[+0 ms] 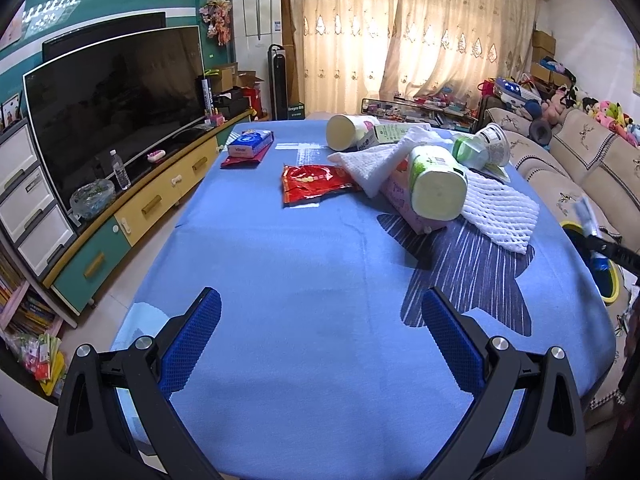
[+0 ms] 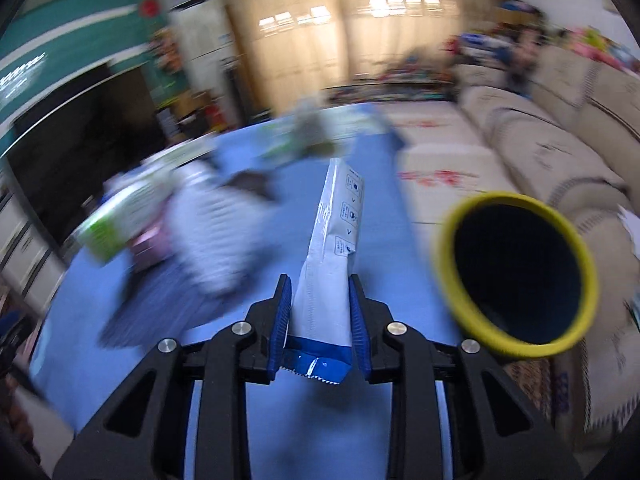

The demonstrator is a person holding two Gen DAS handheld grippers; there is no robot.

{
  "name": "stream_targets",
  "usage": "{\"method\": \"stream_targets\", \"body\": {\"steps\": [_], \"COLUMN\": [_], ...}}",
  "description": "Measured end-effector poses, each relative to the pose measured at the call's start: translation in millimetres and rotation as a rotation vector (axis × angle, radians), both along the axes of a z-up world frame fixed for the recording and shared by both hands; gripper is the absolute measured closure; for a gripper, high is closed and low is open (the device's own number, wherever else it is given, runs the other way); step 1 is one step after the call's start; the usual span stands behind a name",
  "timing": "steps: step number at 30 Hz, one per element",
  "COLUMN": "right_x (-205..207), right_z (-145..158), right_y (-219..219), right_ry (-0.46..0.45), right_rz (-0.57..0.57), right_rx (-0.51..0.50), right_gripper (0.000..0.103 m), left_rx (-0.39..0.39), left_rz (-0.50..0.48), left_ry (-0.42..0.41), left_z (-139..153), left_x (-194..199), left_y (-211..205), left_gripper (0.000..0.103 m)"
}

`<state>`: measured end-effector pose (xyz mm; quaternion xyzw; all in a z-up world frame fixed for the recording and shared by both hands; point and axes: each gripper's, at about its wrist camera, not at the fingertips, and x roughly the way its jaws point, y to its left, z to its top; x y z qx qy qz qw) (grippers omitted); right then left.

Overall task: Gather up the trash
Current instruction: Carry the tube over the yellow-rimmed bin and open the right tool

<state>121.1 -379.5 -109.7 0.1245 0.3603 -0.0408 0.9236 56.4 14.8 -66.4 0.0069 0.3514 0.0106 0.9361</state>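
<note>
The right gripper (image 2: 319, 312) pinched a white and blue packet (image 2: 332, 264) between its blue pads, the packet standing up over the blue tablecloth (image 2: 360, 216). Just to its right gaped a yellow-rimmed bin (image 2: 516, 276). The left gripper (image 1: 320, 320) hung spread and empty above the cloth. Farther off lay what looked, through the blur, like a pile of cartons and white foam netting (image 1: 496, 208), and a red wrapper (image 1: 312, 182).
</note>
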Motion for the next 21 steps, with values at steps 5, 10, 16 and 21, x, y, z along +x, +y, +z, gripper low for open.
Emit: {"method": "stream_targets", "body": {"steps": [5, 10, 16, 21], "right_x": [7, 12, 19, 21], "right_z": [-23, -43, -58, -66], "right_y": [-72, -107, -125, -127], "right_ry": [0.034, 0.066, 0.094, 0.103], "right_rz": [-0.184, -0.267, -0.314, -0.309], "right_rx": [-0.003, -0.020, -0.016, 0.007], "right_gripper": [0.075, 0.073, 0.063, 0.061], "left_rx": [-0.003, -0.001, -0.007, -0.018], "left_rz": [-0.020, -0.053, -0.084, -0.114], "left_ry": [0.023, 0.032, 0.061, 0.083], "left_z": [-3, -3, -8, -11], "left_x": [17, 35, 55, 75], "left_y": [-14, -34, -52, -67], "left_gripper": [0.004, 0.004, 0.004, 0.004]}}
